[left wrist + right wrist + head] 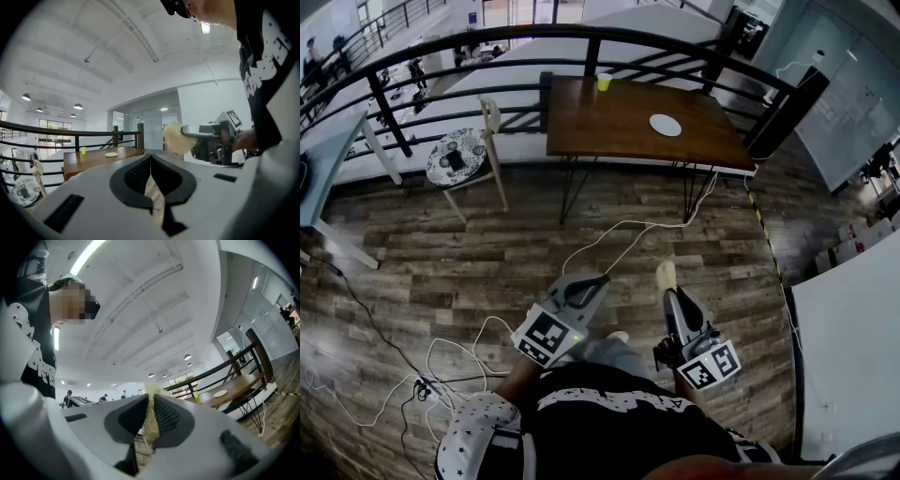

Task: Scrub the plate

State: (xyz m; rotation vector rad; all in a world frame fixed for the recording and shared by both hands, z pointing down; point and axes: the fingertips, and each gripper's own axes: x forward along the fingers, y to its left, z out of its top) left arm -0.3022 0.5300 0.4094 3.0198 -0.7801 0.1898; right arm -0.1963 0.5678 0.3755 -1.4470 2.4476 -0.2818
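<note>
A small white plate [665, 125] lies on the far brown table [619, 122], well away from both grippers; it also shows as the plate [111, 154] and the plate [219, 393] in the gripper views. My right gripper [669, 287] is held low in front of the person's body, shut on a pale yellow scrub sponge [666, 274]; the sponge [151, 420] fills the slot between its jaws. The sponge [177, 138] is also seen from the left gripper view. My left gripper [596, 281] is beside it, shut with nothing held.
A yellow cup [604, 82] stands at the table's back edge. A black railing [581, 37] runs behind the table. A chair with a patterned cushion [456, 157] stands to the left. White cables [441, 361] trail over the wood floor. A white tabletop [853, 347] is at the right.
</note>
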